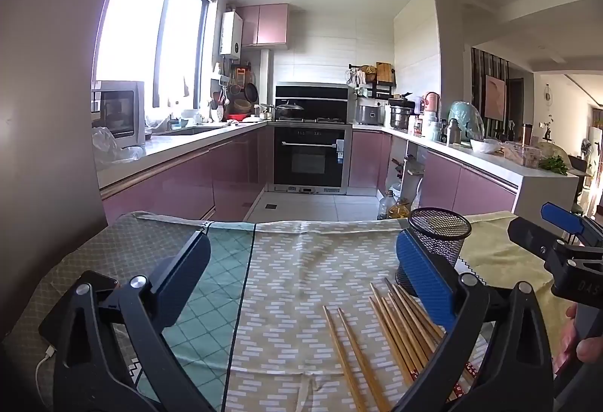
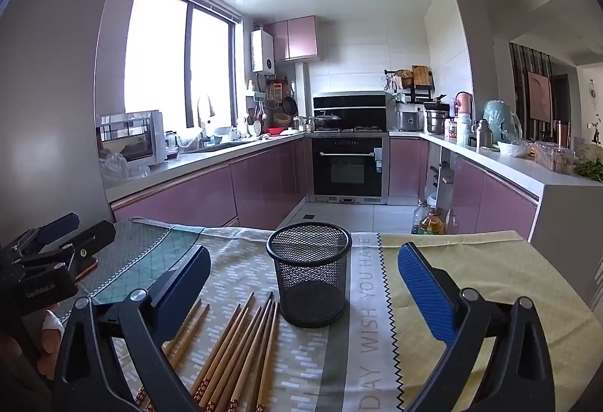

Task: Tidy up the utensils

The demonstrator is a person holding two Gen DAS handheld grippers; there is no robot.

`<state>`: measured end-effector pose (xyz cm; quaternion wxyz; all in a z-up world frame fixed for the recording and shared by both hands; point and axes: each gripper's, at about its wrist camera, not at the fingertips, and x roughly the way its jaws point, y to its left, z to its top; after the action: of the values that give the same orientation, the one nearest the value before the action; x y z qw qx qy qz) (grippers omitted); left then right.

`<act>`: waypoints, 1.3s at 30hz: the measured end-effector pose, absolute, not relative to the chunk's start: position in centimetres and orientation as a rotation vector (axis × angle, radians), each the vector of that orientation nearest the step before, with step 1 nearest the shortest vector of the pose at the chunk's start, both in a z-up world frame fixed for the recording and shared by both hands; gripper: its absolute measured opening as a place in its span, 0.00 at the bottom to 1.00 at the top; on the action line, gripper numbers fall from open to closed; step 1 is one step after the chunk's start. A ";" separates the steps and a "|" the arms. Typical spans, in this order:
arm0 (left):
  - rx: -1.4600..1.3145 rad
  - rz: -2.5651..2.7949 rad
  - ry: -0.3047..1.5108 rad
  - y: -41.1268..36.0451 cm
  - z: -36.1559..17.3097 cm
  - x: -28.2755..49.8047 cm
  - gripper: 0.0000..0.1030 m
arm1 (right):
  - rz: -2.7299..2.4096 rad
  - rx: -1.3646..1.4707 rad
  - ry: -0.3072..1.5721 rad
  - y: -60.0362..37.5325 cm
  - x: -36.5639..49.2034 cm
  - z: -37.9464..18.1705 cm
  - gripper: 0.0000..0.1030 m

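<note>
One black wire-mesh cylindrical cup (image 2: 309, 272) stands upright on the patterned tablecloth (image 2: 452, 299); about ten brown wooden chopsticks (image 2: 241, 348) lie beside it. Left gripper (image 1: 301, 284) and right gripper (image 2: 301, 284): jaws fully spread, empty.

Both wrist cameras sit low over the table (image 1: 286, 261), looking forward along their open fingers and slightly down, toward the kitchen beyond. The left view has the cup (image 1: 439, 235) at right of centre; the right view has the cup (image 2: 309, 272) at centre, close. Both share cup, chopsticks (image 1: 395, 329) (image 2: 233, 348), cloth and kitchen.
</note>
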<state>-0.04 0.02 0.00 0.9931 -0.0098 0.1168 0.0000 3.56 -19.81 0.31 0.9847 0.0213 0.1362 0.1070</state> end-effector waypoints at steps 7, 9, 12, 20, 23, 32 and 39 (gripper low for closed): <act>-0.019 -0.002 0.237 0.0 0.0 0.0 0.94 | 0.215 0.049 0.251 -20.1 2.7 0.2 0.94; -0.019 -0.003 0.238 -0.3 0.3 -0.1 0.94 | 0.215 0.051 0.249 -20.1 2.7 0.4 0.94; -0.018 -0.004 0.238 -0.5 0.5 -0.1 0.95 | 0.217 0.052 0.248 -20.1 2.7 0.5 0.94; -0.022 -0.003 0.234 0.0 0.5 -0.1 0.94 | 0.219 0.055 0.246 -20.0 2.9 0.3 0.94; -0.023 -0.006 0.233 -0.1 0.5 -0.1 0.95 | 0.220 0.058 0.242 -20.1 2.8 0.4 0.94; -0.024 -0.008 0.225 -0.1 1.1 -0.3 0.94 | 0.220 0.060 0.243 -20.1 2.8 0.5 0.94; -0.026 -0.010 0.223 -0.1 1.0 -0.3 0.95 | 0.225 0.062 0.241 -20.2 2.8 0.5 0.94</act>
<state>-0.33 -0.13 0.99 0.9937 -0.0131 0.1112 -0.0050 2.77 -20.16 0.51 0.9860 0.0308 0.1198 0.1119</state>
